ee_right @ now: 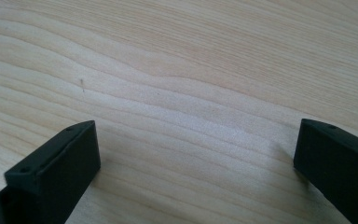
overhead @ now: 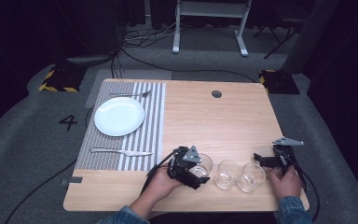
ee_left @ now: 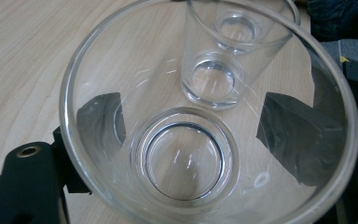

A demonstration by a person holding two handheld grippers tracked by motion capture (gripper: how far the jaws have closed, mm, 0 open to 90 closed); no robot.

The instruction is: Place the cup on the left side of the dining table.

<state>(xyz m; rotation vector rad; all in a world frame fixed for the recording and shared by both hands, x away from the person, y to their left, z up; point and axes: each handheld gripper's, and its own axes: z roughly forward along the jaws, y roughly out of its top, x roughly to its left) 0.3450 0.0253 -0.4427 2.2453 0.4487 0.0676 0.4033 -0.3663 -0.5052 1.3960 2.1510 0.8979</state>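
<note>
High view: wooden table (overhead: 223,121) with a striped mat (overhead: 151,126) on its left part. On the mat sit a white plate (overhead: 119,116), a fork (overhead: 130,94) beyond it and a knife (overhead: 121,151) nearer the person. Three glasses stand in a row near the front edge: left glass (overhead: 202,164), middle glass (overhead: 226,173), right glass (overhead: 251,176). Left gripper (overhead: 196,171) is at the left glass, held by the left hand (overhead: 161,184). Right gripper (overhead: 261,160) sits just right of the right glass, apart from it, in the right hand (overhead: 285,182).

Left gripper view: left glass (ee_left: 205,140) seen from above, one jaw on each side of its wall, closed on it. Middle glass (ee_left: 214,79) stands just beyond, right glass (ee_left: 242,23) behind that.

Right gripper view: jaws wide apart over bare table (ee_right: 191,84), nothing between them.
</note>
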